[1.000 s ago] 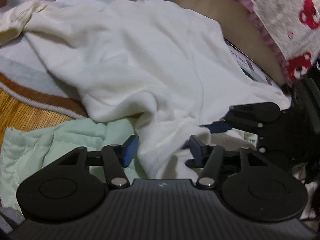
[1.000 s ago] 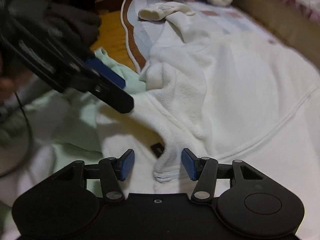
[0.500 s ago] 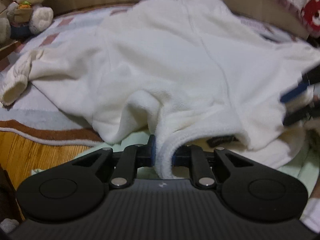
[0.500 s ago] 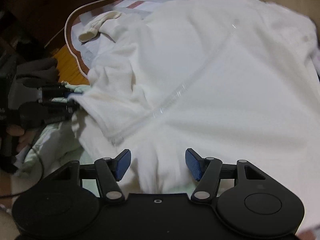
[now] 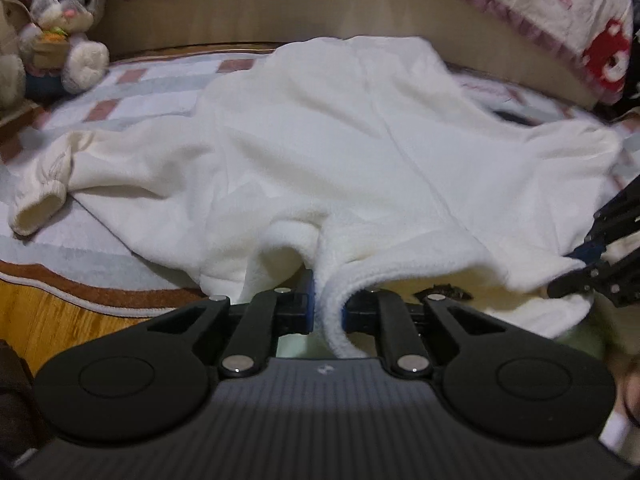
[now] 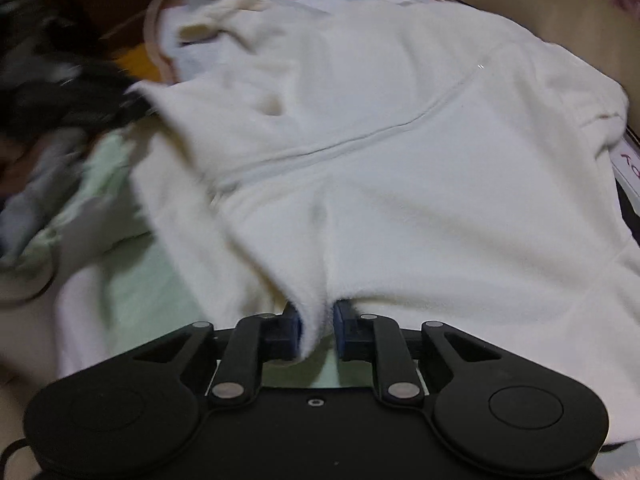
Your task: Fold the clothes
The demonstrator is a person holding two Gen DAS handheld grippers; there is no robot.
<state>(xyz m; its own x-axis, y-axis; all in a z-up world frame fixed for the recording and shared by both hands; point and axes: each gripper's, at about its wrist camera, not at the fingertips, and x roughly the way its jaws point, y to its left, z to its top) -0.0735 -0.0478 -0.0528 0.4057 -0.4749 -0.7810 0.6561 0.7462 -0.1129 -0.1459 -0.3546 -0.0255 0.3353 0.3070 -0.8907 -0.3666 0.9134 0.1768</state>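
Right wrist view shows the right gripper [image 6: 316, 330], whose jaws stood spread half a second ago, now pinching the near hem of the white fleece garment [image 6: 400, 152]. The left gripper [image 5: 326, 312] stays clamped on the same hem. With both corners held, the garment, spread over the rug [image 5: 132, 92], looks ready for folding.
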